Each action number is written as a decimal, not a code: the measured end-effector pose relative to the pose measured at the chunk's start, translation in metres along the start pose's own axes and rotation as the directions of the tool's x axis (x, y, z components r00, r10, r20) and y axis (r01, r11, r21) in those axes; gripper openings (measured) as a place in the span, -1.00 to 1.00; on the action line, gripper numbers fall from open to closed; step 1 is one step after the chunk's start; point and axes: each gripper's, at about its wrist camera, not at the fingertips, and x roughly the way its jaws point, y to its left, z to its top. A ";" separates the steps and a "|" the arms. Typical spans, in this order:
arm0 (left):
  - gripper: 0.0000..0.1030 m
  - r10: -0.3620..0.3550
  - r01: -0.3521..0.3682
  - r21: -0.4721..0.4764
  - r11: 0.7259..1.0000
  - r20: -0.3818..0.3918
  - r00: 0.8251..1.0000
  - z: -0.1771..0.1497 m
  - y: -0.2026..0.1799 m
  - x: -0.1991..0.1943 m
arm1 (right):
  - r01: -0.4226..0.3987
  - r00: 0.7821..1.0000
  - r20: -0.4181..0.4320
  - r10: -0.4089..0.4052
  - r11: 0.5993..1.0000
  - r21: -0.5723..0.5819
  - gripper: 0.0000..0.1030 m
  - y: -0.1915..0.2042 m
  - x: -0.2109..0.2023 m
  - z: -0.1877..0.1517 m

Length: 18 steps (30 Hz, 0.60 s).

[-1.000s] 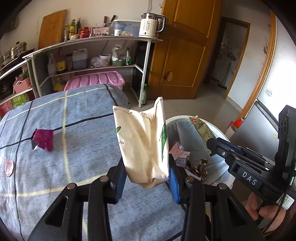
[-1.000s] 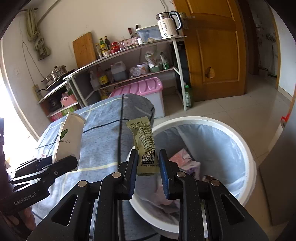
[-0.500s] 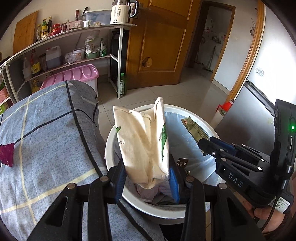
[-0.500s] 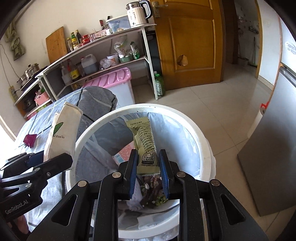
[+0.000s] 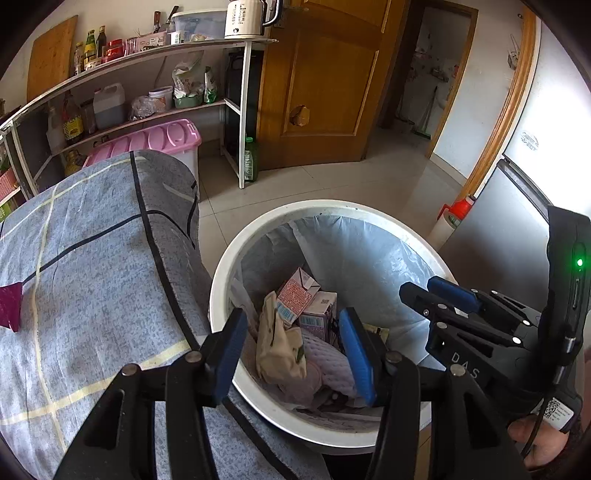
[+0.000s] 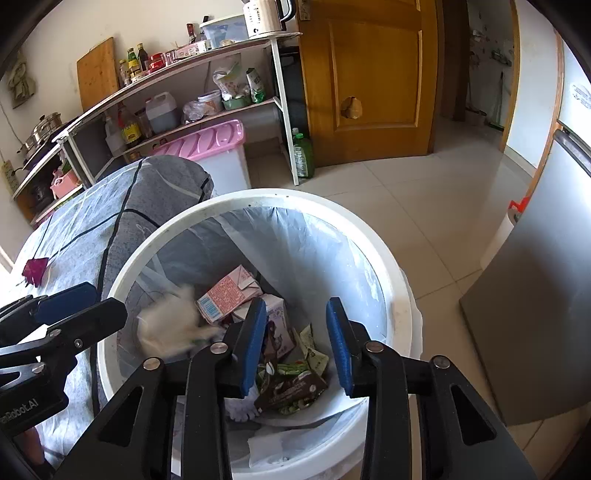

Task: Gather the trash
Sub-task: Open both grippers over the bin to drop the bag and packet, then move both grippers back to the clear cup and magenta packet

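Blue pads line both pairs of fingers, and both pairs stand wide apart with nothing between them. The left gripper [image 5: 293, 345] hangs over the near rim of the white bin [image 5: 221, 280]; straight beyond its fingertips, down inside the liner, lies the cream pouch [image 5: 279, 343], crumpled against the bin's left inner wall. In the right wrist view the same pouch shows only as a pale blur, left of the right gripper's left finger. The right gripper [image 6: 295, 339] also hangs above the bin, its fingers framing the trash heap below: a green wrapper [image 6: 312, 350] just beyond and between the fingertips, with a dark brown packet [image 6: 291, 391] nearer, under the gap. Farther into the bin, past both sets of fingertips, a pink carton [image 5: 295, 295] leans on a purple-printed carton [image 5: 319, 317].

Left of the left gripper's fingers spreads the grey-blue checked tablecloth [image 5: 92, 277], touching the bin's side. Well out to the left on it rests a magenta wrapper [image 5: 10, 306], still on the cloth and not in the bin.

Beyond the bin is tiled floor, then a pink storage box [image 5: 155, 140], a white shelf rack [image 5: 243, 110] holding bottles and a kettle [image 5: 245, 18], and a wooden door [image 5: 325, 85].
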 end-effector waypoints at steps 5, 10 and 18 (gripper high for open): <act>0.14 0.011 -0.011 -0.016 1.000 0.012 1.000 -0.001 0.008 -0.007 | -0.009 1.000 0.008 0.009 1.000 0.013 -0.26 0.003 -0.004 -0.001; 0.15 0.022 -0.021 -0.043 0.999 0.029 0.999 -0.005 0.021 -0.017 | -0.022 1.000 0.019 0.022 1.000 0.012 -0.26 0.013 -0.009 0.001; 0.16 0.066 -0.060 -0.081 0.995 0.064 0.996 -0.014 0.043 -0.038 | -0.061 0.997 0.050 0.061 0.998 -0.007 -0.18 0.035 -0.020 0.002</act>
